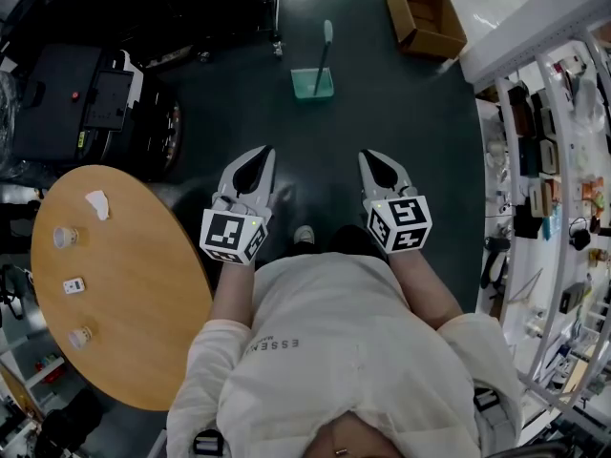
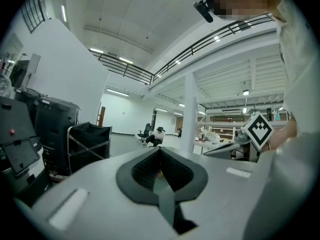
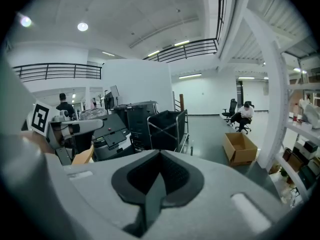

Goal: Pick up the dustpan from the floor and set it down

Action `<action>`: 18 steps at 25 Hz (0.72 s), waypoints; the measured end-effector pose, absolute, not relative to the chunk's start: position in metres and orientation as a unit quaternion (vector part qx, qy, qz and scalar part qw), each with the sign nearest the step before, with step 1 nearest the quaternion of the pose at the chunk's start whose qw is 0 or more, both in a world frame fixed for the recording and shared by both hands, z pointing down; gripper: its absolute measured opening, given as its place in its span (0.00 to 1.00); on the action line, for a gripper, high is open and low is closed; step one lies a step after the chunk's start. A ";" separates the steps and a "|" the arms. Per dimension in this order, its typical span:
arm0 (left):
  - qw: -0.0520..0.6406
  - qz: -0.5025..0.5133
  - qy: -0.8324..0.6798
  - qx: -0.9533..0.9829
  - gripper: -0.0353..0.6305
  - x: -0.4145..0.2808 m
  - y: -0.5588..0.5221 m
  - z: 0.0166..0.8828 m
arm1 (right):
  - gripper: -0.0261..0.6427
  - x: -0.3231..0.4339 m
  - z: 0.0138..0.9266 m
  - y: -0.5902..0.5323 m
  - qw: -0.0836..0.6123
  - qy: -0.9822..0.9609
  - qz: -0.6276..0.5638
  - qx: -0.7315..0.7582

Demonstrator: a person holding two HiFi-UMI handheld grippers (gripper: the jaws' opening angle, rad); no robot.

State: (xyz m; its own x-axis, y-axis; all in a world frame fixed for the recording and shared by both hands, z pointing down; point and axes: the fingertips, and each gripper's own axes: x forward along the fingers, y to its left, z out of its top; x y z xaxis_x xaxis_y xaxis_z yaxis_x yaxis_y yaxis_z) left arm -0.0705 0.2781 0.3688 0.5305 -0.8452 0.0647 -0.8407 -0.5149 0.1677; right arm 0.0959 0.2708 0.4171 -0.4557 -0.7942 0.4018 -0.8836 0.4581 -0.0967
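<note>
A green dustpan (image 1: 312,83) with a pale upright handle (image 1: 326,34) stands on the dark floor, well ahead of both grippers. My left gripper (image 1: 262,152) and right gripper (image 1: 368,157) are held side by side at waist height, far short of the dustpan. Both are shut with nothing between the jaws. In the left gripper view the left gripper (image 2: 160,150) points level across the hall. In the right gripper view the right gripper (image 3: 160,153) tilts slightly down. Neither gripper view shows the dustpan.
A round wooden table (image 1: 143,284) with small items stands at my left. An open cardboard box (image 1: 425,14) sits on the floor at the far right, and it shows as the box (image 3: 240,148) in the right gripper view. Shelving (image 1: 554,170) lines the right side. Black carts and equipment (image 1: 95,93) fill the far left.
</note>
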 end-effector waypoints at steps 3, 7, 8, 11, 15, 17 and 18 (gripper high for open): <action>0.096 -0.011 -0.489 0.867 0.08 -0.080 0.269 0.375 | 0.03 0.095 0.420 0.261 0.150 -0.836 0.154 0.505; 0.102 -0.006 -0.507 0.856 0.08 -0.095 0.249 0.383 | 0.03 0.112 0.432 0.240 0.153 -0.822 0.171 0.521; 0.104 -0.004 -0.512 0.853 0.08 -0.099 0.242 0.384 | 0.03 0.116 0.437 0.232 0.154 -0.818 0.179 0.525; 0.108 0.004 -0.519 0.848 0.08 -0.107 0.214 0.392 | 0.03 0.118 0.449 0.199 0.156 -0.812 0.195 0.528; 0.118 0.019 -0.521 0.845 0.08 -0.112 0.161 0.406 | 0.03 0.105 0.459 0.135 0.161 -0.815 0.199 0.520; 0.125 0.025 -0.519 0.845 0.08 -0.112 0.125 0.411 | 0.03 0.098 0.460 0.096 0.163 -0.818 0.201 0.514; 0.128 0.027 -0.518 0.845 0.08 -0.111 0.104 0.412 | 0.03 0.095 0.459 0.075 0.165 -0.820 0.201 0.511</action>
